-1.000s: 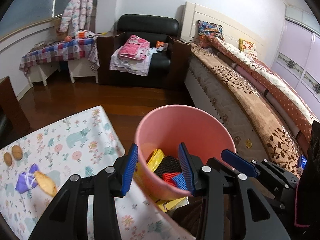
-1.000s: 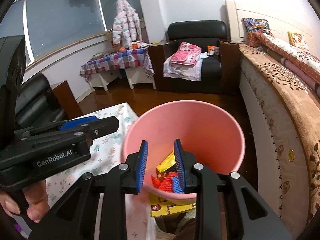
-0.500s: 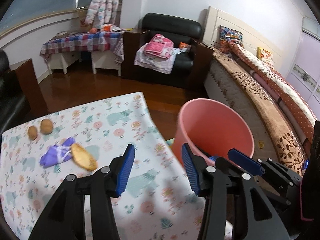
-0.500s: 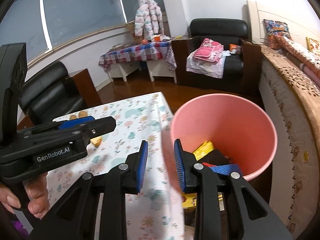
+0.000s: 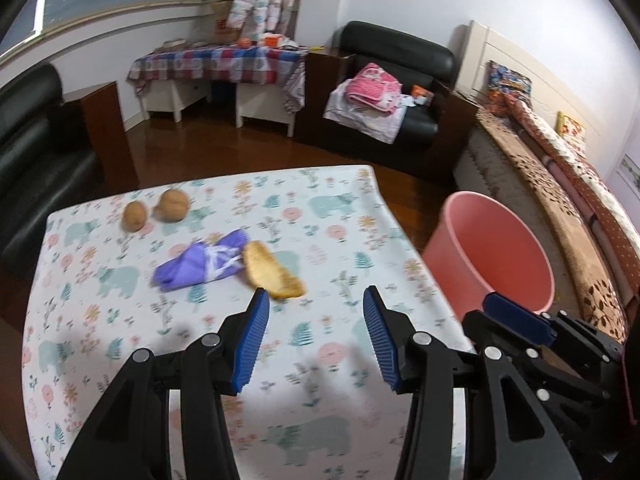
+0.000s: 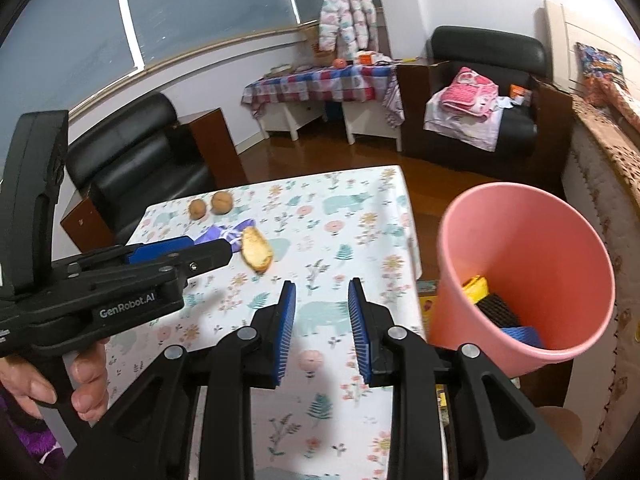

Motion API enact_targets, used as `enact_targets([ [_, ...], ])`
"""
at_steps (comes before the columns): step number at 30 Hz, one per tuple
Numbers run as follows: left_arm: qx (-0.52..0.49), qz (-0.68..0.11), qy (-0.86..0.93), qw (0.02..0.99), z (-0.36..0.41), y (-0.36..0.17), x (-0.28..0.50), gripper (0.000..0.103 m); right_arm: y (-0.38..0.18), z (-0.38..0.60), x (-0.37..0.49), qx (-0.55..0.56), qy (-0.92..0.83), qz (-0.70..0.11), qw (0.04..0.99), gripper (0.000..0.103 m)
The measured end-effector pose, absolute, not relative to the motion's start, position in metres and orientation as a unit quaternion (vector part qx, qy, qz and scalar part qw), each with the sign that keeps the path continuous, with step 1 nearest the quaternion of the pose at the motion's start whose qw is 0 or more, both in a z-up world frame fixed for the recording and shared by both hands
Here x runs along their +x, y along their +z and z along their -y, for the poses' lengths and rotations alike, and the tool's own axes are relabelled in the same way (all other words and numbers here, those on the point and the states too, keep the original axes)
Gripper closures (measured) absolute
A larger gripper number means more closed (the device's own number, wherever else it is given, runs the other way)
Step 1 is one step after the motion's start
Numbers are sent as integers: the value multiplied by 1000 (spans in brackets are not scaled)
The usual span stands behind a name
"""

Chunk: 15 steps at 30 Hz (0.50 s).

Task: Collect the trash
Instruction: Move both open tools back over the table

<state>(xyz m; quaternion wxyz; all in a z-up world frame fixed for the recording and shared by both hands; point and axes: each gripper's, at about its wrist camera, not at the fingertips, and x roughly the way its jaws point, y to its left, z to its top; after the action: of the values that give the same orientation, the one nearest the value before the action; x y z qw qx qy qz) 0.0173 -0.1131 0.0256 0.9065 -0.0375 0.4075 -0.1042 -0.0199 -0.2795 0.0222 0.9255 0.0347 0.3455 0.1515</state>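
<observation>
A pink bin [image 5: 494, 254] stands on the floor right of the table; it also shows in the right wrist view [image 6: 528, 264] with yellow, black and blue trash inside. On the patterned tablecloth [image 5: 328, 216] lie a purple wrapper [image 5: 204, 260], a yellowish peel [image 5: 272, 270] and two brown round items [image 5: 158, 210]. My left gripper [image 5: 316, 338] is open and empty, just short of the peel. My right gripper [image 6: 322, 328] is open and empty over the table [image 6: 340, 216]; the peel [image 6: 258, 250] and wrapper [image 6: 224, 234] lie ahead on its left.
A black armchair [image 5: 384, 92] with pink clothes, a checked side table [image 5: 224, 64] and a bed [image 5: 560, 176] stand behind. A black sofa [image 6: 132, 156] stands left of the table. A yellow box [image 6: 426, 300] lies on the floor by the bin.
Both grippers have swung left, away from above the bin, and now face the table. The wrapper, peel and round items have come toward the centre of view.
</observation>
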Motion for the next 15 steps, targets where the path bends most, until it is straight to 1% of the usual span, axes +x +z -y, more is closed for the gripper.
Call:
enact_targets([
  [15,-81,-428,-29,900,26,-8,15,55,8,228,-2,5,192,-372,908,75],
])
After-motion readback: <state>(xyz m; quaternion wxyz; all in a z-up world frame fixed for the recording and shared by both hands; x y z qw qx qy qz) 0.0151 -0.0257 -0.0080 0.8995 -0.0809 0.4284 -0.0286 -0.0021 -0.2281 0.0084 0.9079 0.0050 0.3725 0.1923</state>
